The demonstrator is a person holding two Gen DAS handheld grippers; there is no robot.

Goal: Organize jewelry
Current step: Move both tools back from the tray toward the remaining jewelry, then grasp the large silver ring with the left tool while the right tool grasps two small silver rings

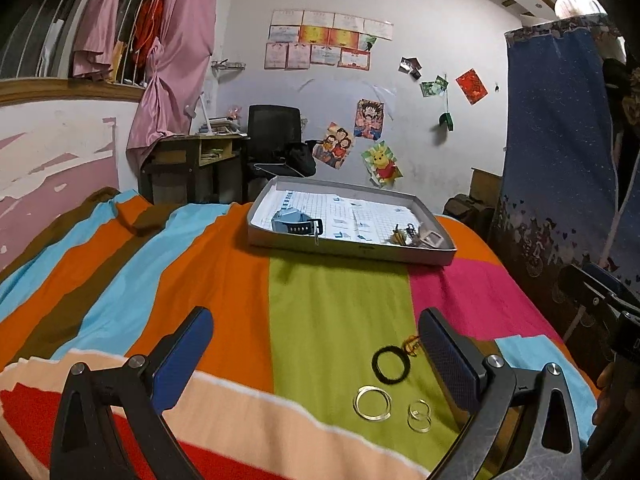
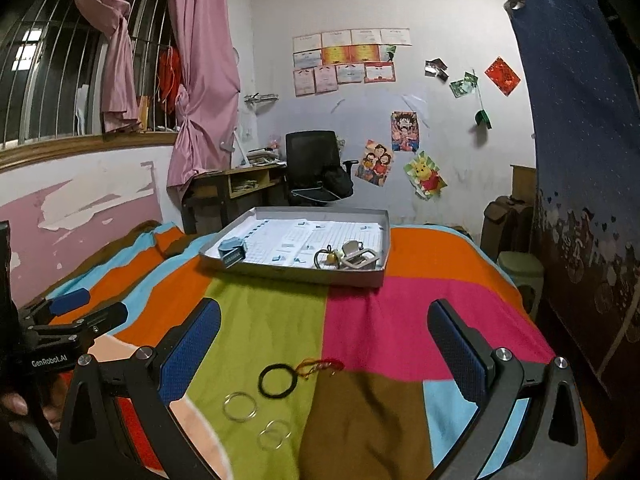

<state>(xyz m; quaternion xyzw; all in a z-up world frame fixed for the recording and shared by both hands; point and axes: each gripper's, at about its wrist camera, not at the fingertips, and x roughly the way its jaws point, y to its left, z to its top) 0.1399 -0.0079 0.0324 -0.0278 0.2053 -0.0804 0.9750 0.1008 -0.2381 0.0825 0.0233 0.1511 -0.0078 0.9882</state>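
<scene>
Bedroom scene: striped multicolour blanket over a bed, pink curtains at a barred window, certificates and cartoon posters on the far wall, black office chair by a wooden desk.

Left gripper hovers low over the blanket, blue-padded fingers spread wide, nothing between them. Just ahead of it and toward its right finger lie the loose pieces on the green stripe: black ring with a red-and-gold cord touching its far side, pale metal bangle nearer the tool, and two small clear rings overlapping beside the bangle.

Right gripper is likewise wide open and empty. The same pieces sit ahead of it, toward its left finger: black ring, cord, bangle, clear rings.

Grey shallow tray, lined with printed paper, sits farther ahead of both tools on the blanket. Inside: a blue-grey watch at its left end, a cluster of small items with a metal buckle at its right end; details of the cluster are too small to tell.

Left gripper body shows at the left edge of the right wrist view, a hand holding it.
</scene>
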